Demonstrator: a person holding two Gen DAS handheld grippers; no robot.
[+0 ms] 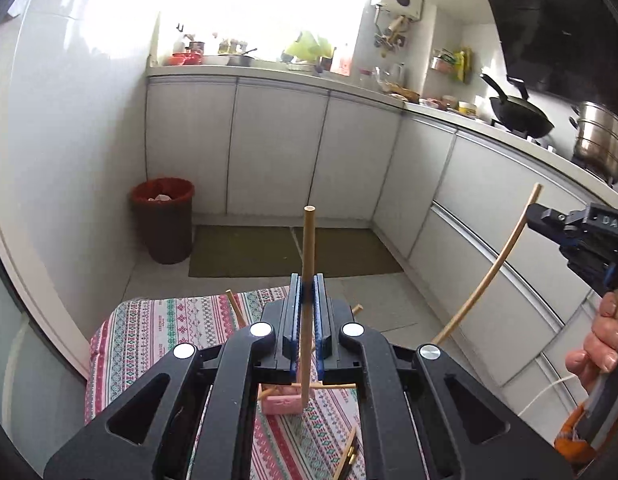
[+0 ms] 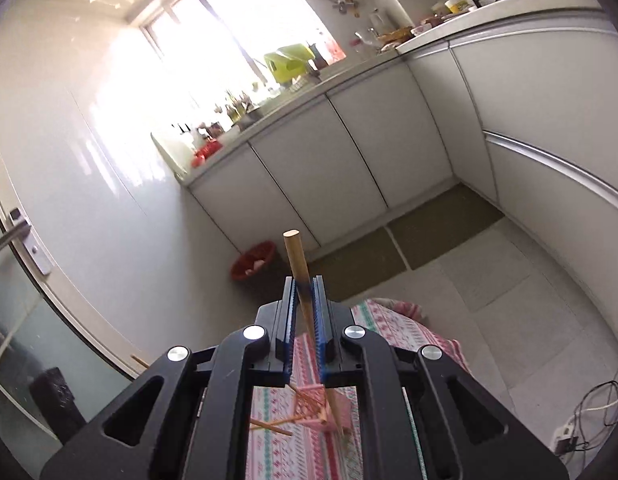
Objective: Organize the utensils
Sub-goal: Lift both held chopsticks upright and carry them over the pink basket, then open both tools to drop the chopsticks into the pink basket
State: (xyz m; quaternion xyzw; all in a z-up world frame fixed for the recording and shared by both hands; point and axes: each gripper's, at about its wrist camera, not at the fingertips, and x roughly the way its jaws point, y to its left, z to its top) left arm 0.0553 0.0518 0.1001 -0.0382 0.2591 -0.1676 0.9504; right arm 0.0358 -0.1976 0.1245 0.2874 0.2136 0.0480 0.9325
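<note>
**Both grippers pinch a chopstick above the patterned cloth**

In the left wrist view, our left gripper (image 1: 307,300) has its blue pads pressed onto a wooden chopstick (image 1: 308,256), which stands near upright between them, its blunt end rising toward 12 o'clock and its lower end reaching down to the pink holder (image 1: 280,403) on the patterned cloth (image 1: 149,332). Toward 3 o'clock, our right gripper (image 1: 549,220) clamps a second chopstick (image 1: 493,264) that slants down toward 7 o'clock.

In the right wrist view, that gripper (image 2: 305,300) pinches its chopstick (image 2: 296,258), tilted toward 11 o'clock. The pink holder (image 2: 313,404) lies below, at 6 o'clock, with loose chopsticks (image 2: 269,426) beside it.
</note>
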